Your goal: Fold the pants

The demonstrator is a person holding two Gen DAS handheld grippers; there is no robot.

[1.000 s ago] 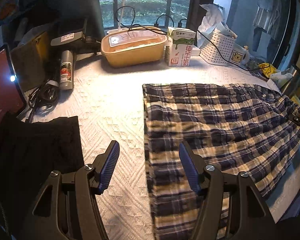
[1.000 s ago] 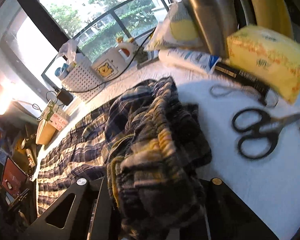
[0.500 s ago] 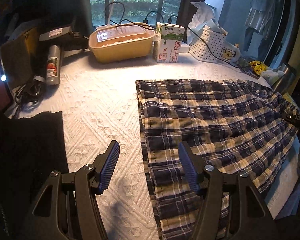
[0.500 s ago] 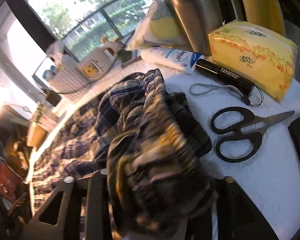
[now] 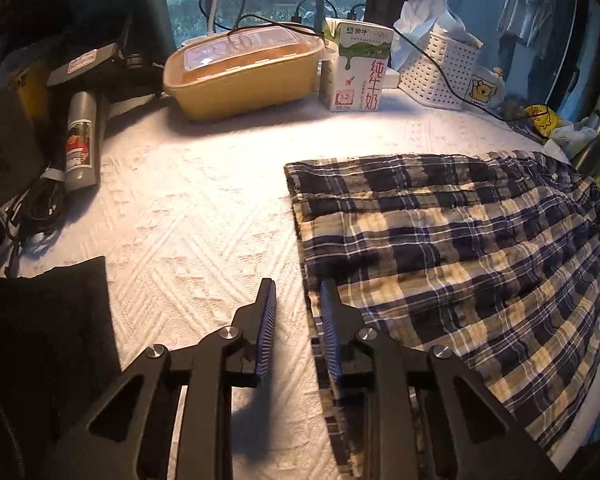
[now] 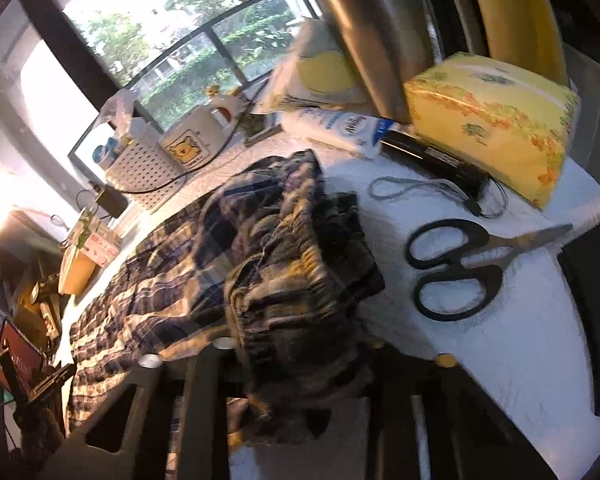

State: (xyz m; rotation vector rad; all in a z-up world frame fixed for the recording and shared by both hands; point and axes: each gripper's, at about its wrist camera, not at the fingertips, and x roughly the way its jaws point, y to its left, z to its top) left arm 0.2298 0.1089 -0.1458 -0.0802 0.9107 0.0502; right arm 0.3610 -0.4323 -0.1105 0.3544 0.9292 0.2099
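Note:
The navy and cream plaid pants lie flat on the white textured tablecloth, legs ending toward the left. My left gripper hovers at the hem's near left corner, its blue-padded fingers narrowed but still apart, with nothing visibly between them. In the right wrist view the bunched waistband of the pants fills my right gripper, whose fingers are hidden under the cloth.
At the back stand a yellow lidded tub, a milk carton and a white basket. A dark cloth lies left. Black scissors, a flashlight and a yellow tissue pack lie beside the waistband.
My left gripper's fingers have closed from wide open to a narrow gap and moved in at the hem edge. The right gripper shifted slightly while keeping the waistband.

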